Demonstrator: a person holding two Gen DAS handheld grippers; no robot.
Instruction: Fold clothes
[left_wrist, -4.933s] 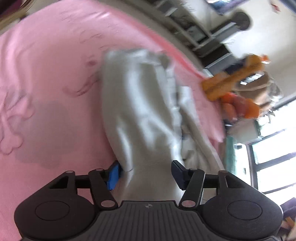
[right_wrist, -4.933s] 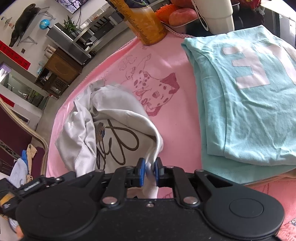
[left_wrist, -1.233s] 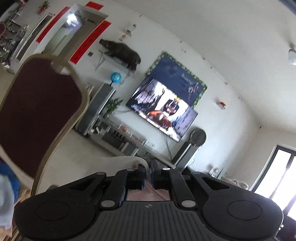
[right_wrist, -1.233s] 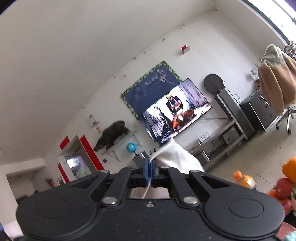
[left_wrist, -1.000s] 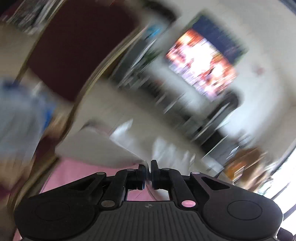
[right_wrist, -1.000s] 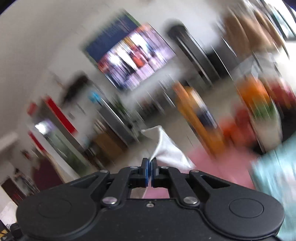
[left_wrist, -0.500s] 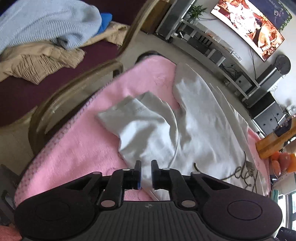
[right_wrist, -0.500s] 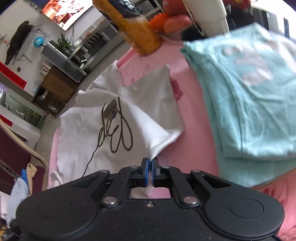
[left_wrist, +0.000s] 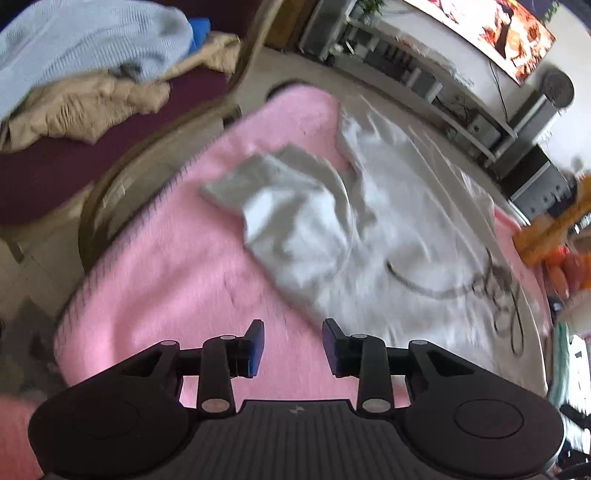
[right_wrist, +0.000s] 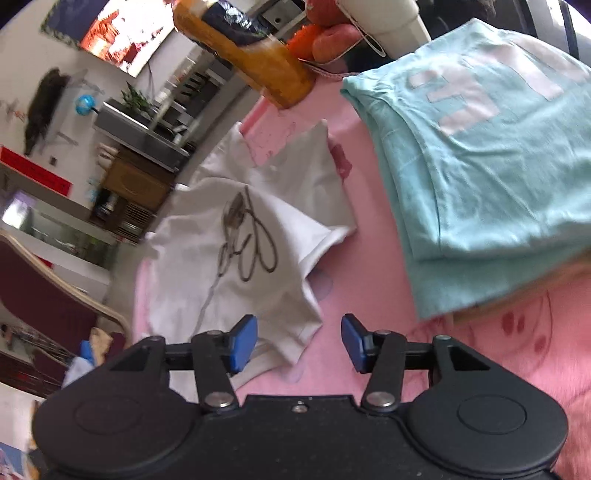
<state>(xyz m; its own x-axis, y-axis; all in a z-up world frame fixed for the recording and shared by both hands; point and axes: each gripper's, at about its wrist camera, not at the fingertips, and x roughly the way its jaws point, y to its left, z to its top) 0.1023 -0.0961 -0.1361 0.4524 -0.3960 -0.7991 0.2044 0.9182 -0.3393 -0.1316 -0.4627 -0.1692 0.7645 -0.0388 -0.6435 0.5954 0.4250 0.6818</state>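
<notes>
Left gripper (left_wrist: 293, 345) and right gripper (right_wrist: 299, 343) angled downward, both just released, white shirt (right_wrist: 255, 266) lying free.

A second ago both grippers held the white shirt (left_wrist: 399, 236) pinched high in the air, facing the far wall. The shirt now lies spread on the pink blanket (left_wrist: 177, 280), one sleeve folded over toward 10 o'clock. The left gripper (left_wrist: 292, 347) and right gripper (right_wrist: 299, 343) have just been opening; their fingers stand apart, with the shirt's hem no longer pinched.
</notes>
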